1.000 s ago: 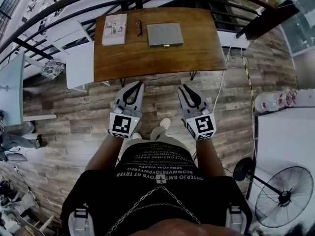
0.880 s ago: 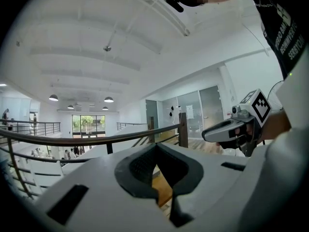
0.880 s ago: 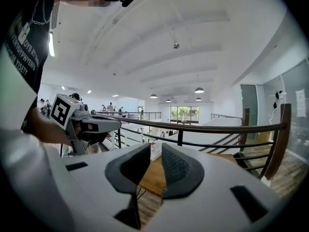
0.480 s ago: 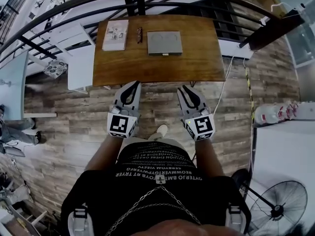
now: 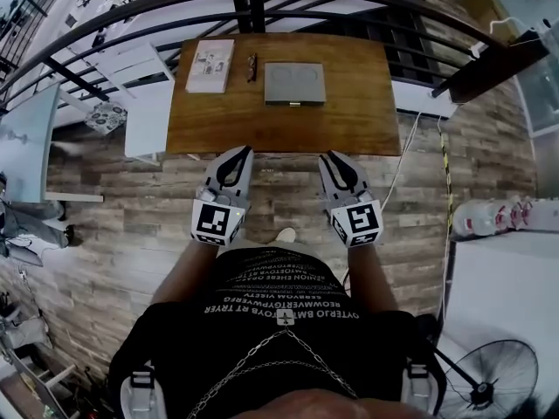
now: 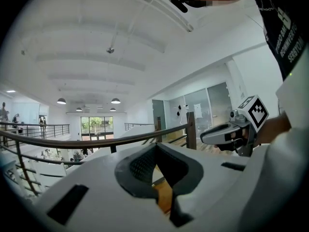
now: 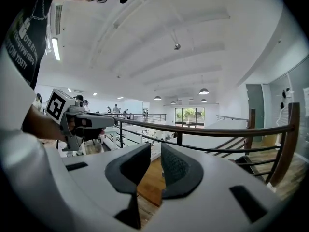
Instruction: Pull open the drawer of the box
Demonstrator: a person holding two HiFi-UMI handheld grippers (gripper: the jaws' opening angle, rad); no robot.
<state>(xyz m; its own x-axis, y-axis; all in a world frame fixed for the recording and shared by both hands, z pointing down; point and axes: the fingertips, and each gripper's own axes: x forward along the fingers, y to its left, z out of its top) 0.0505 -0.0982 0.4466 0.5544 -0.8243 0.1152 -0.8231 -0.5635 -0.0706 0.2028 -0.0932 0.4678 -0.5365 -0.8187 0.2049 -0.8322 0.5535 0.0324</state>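
Looks steeply down onto a pale plank floor (image 5: pixel 131 225) on an upper level, edged by a curved dark railing (image 5: pixel 105 37). Shows a brown wooden bench (image 5: pixel 349 120) set against that railing. Finds on its far half, from the left, a booklet (image 5: pixel 210 65), a slim dark item (image 5: pixel 252 66) too small to name, then the flat grey box (image 5: pixel 294 84). Catches a floor fan (image 5: pixel 485 378) at the lower right.

Places the box near the bench's middle, ahead of both tools and well apart from them, roughly between the lines they point along.

Holds the left tool (image 5: pixel 241 152) with its tips at the bench's near edge, pads meeting at the front, gripping nothing. Holds the right tool (image 5: pixel 329 156) alongside at the same edge, jaws parted by a narrow gap, nothing between them. Stretches both forearms (image 5: pixel 188 273) forward from the body, side by side, tools aimed at the bench and tipped only slightly down.
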